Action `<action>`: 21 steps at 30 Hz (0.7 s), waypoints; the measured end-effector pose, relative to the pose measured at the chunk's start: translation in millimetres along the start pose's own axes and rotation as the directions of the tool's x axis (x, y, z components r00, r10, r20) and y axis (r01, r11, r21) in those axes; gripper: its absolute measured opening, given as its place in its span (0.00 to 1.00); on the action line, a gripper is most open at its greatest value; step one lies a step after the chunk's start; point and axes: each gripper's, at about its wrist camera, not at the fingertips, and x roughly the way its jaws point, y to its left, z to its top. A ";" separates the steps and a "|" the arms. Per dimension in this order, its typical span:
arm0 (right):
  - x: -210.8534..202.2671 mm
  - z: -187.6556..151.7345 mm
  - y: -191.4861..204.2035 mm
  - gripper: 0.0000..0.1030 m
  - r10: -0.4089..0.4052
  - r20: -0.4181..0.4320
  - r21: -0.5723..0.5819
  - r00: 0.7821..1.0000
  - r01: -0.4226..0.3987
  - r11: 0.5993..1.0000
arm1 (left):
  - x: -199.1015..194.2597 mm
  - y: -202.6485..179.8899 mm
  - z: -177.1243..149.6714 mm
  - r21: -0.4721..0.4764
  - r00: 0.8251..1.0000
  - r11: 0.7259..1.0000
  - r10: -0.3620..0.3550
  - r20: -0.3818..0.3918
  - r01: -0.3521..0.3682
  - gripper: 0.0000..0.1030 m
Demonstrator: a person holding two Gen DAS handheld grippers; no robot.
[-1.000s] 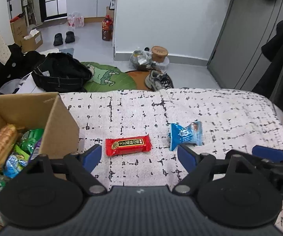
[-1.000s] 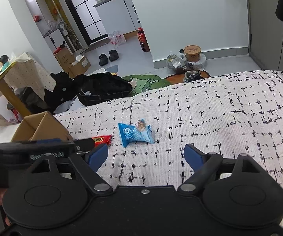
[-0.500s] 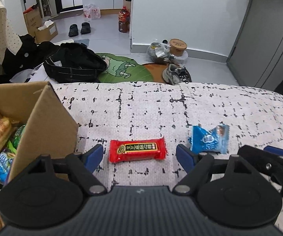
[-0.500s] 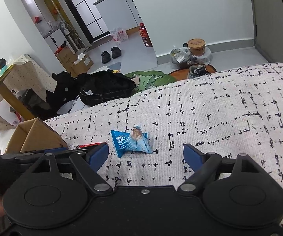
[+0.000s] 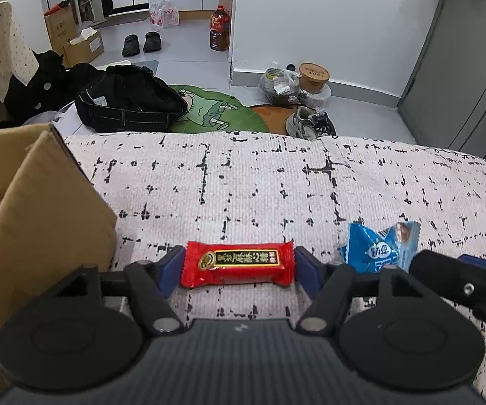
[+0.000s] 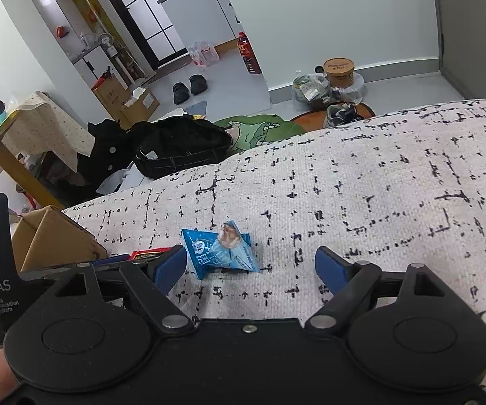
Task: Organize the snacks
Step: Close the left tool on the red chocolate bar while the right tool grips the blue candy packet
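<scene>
1. left gripper (image 5: 238, 266) is spread apart with the red snack bar (image 5: 237, 263) sitting right between its two blue pads. the pads look like they're just at the crimped ends of the wrapper, but i can't tell if they're actually touching. it isn't clamped yet as far as i can see.
2. the bar lies flat on the speckled cloth (image 5: 243, 185), just beside the cardboard box (image 5: 50, 216) that's already got snacks in it.
3. my guess on handling: light, glossy film wrapper so probably a bit slippery, firm-ish bar inside. squeezing end to end may just crumple the crimps and let it buckle, so i'd rather bite across the short width at the middle, or at least close slowly.
4. right gripper (image 6: 251, 266) is wide apart too, hovering low with the blue candy packet (image 6: 221, 249) lying between the fingers, close to the left pad.
5. that packet looks puffy and soft, nearly weightless, crinkly. i'd take it across the pillow-shaped body, not the flared corner, since the corner would probably slide out.
</scene>
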 end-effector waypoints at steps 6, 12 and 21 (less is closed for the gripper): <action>9.3 1.9 3.5 0.81 0.009 -0.001 -0.007 1.000 -0.009 1.000 | -7.1 4.4 4.1 -0.010 1.000 1.000 -0.016 0.025 0.016 0.46; 13.9 2.3 8.8 0.79 0.011 0.003 -0.014 1.000 -0.011 1.000 | -21.4 13.5 7.1 -0.062 0.998 0.997 -0.031 0.049 0.034 0.46; 28.5 3.8 21.9 0.67 0.008 -0.012 -0.036 1.000 -0.009 0.999 | -39.0 23.9 12.8 -0.103 0.995 0.994 -0.035 0.093 0.045 0.46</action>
